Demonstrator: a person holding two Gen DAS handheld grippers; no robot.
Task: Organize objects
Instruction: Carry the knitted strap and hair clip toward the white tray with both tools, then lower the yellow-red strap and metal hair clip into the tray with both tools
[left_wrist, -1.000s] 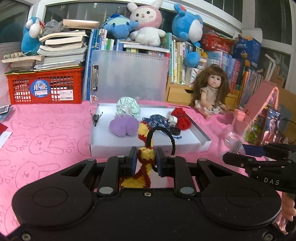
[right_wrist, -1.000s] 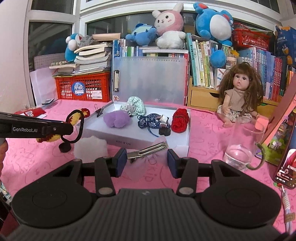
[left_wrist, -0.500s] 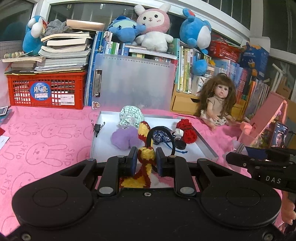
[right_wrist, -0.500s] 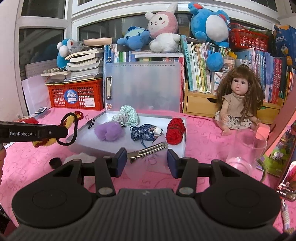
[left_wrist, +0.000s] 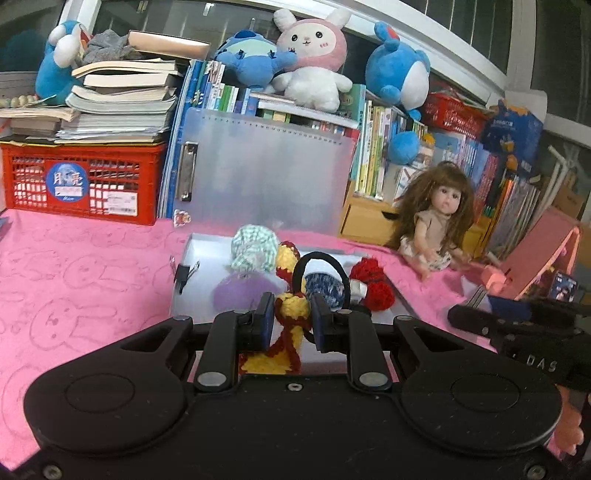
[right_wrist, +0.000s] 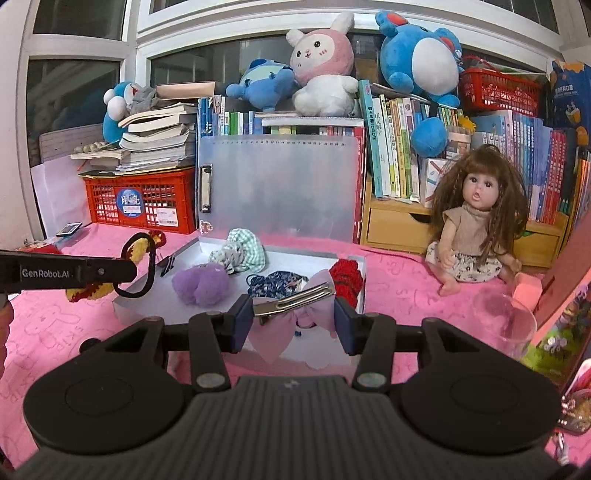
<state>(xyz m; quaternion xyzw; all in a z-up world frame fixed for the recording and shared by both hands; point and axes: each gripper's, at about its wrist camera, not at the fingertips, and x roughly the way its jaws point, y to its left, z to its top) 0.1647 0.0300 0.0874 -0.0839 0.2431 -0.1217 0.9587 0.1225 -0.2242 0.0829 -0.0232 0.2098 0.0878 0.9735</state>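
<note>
My left gripper (left_wrist: 293, 320) is shut on a yellow and red crocheted hair tie (left_wrist: 291, 306) with a black elastic loop, held above the near edge of the white tray (left_wrist: 195, 295). From the right wrist view it (right_wrist: 92, 291) hangs left of the tray (right_wrist: 147, 299). My right gripper (right_wrist: 294, 316) is shut on a pink bow hair clip (right_wrist: 291, 325) by its metal clip, over the tray's near edge. In the tray lie a purple scrunchie (right_wrist: 201, 286), a green checked scrunchie (right_wrist: 242, 253), a blue patterned one (right_wrist: 277, 282) and a red one (right_wrist: 345, 277).
A doll (right_wrist: 476, 229) sits right of the tray. A glass cup (right_wrist: 506, 325) stands at the right. A translucent clipboard (right_wrist: 277, 188), books, a red crate (right_wrist: 142, 203) and plush toys line the back. A black binder clip (right_wrist: 168, 262) sits on the tray's left rim.
Both grippers have moved forward toward the tray with their items still held. The bow clip now hangs over the tray's near edge.
</note>
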